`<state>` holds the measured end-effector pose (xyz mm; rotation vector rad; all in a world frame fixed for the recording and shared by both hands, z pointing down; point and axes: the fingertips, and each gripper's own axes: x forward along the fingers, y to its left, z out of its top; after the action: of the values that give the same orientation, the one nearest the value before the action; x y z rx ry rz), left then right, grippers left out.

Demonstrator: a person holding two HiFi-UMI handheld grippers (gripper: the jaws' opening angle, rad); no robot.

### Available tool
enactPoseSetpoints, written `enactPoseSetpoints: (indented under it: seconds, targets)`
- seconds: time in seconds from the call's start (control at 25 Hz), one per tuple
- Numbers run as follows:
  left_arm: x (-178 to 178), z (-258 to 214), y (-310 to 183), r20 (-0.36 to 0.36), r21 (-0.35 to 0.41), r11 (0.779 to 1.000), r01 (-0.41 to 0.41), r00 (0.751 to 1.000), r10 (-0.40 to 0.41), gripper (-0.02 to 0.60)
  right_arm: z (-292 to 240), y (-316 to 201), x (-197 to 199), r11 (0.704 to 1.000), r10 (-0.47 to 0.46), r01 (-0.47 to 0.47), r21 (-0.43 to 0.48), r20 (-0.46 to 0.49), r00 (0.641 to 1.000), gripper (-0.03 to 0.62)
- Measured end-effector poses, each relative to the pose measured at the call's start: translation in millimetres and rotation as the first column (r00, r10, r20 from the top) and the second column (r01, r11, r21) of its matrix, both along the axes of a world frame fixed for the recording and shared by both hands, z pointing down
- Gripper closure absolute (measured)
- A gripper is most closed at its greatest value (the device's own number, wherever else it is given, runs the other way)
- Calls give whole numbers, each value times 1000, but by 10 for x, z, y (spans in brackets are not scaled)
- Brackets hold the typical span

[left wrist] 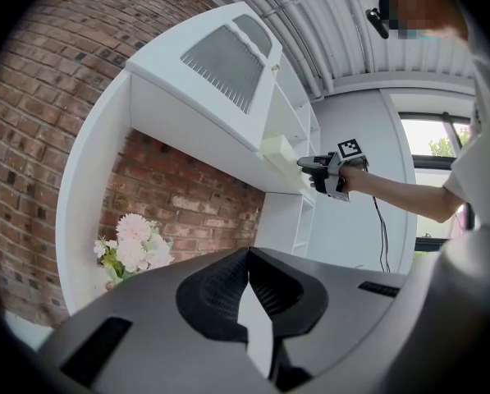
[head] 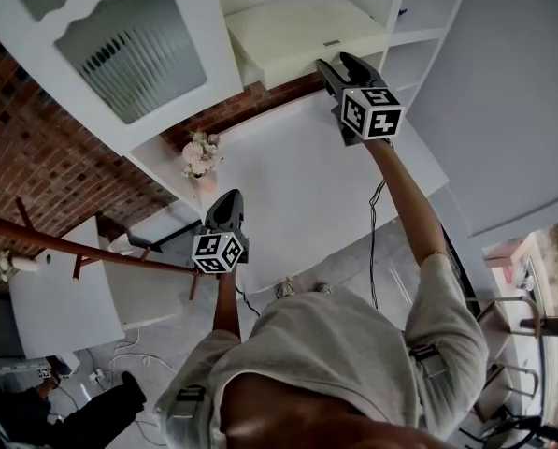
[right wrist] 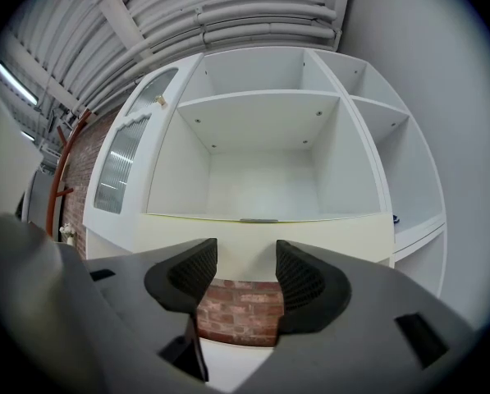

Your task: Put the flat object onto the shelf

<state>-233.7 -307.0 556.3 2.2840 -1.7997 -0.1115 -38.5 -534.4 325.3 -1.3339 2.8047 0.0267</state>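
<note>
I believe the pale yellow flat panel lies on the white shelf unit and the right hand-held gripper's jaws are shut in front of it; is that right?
Not quite: the right hand-held gripper has its jaws apart and empty, as the right gripper view shows. The pale yellow flat panel does lie on the white shelf unit.
</note>
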Motion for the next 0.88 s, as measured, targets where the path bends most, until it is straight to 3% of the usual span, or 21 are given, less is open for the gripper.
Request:
enactPoseSetpoints:
  seconds: [0.88]
  targets:
    - [-317,26,-11,-8,1,999,51,999,-51,566,22,-387,-232,1000,8,-9,21,40,999,356]
